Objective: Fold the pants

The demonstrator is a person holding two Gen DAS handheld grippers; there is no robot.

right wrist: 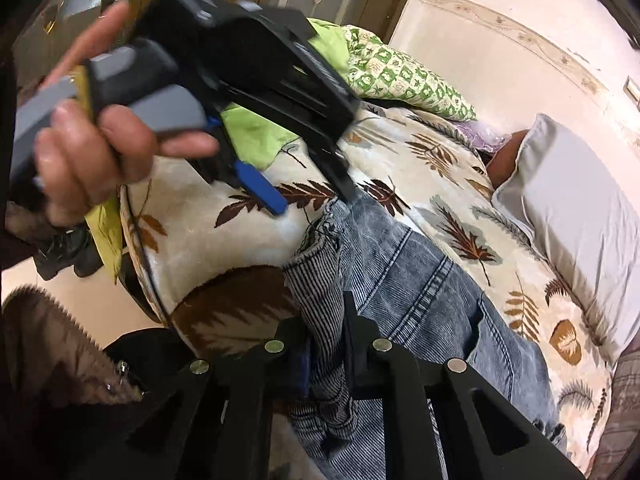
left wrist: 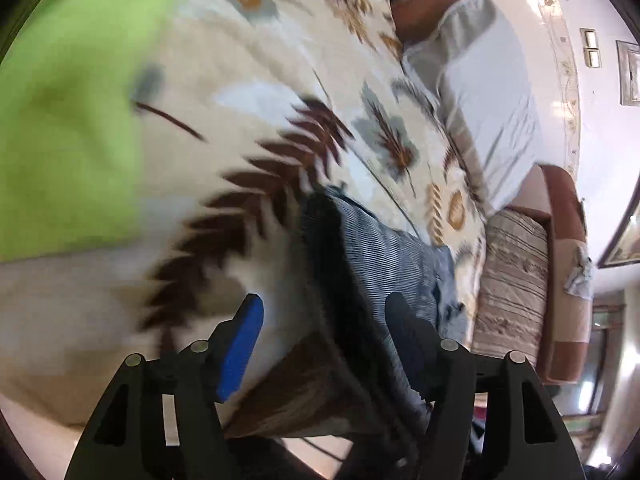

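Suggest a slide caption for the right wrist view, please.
Right claw pinches the jeans at their edge while the open left claw hovers above.

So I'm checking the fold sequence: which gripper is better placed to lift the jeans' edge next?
Right. The right gripper is shut on a bunched edge of the jeans, while the left gripper hangs open above the leaf-print blanket, gripping nothing.
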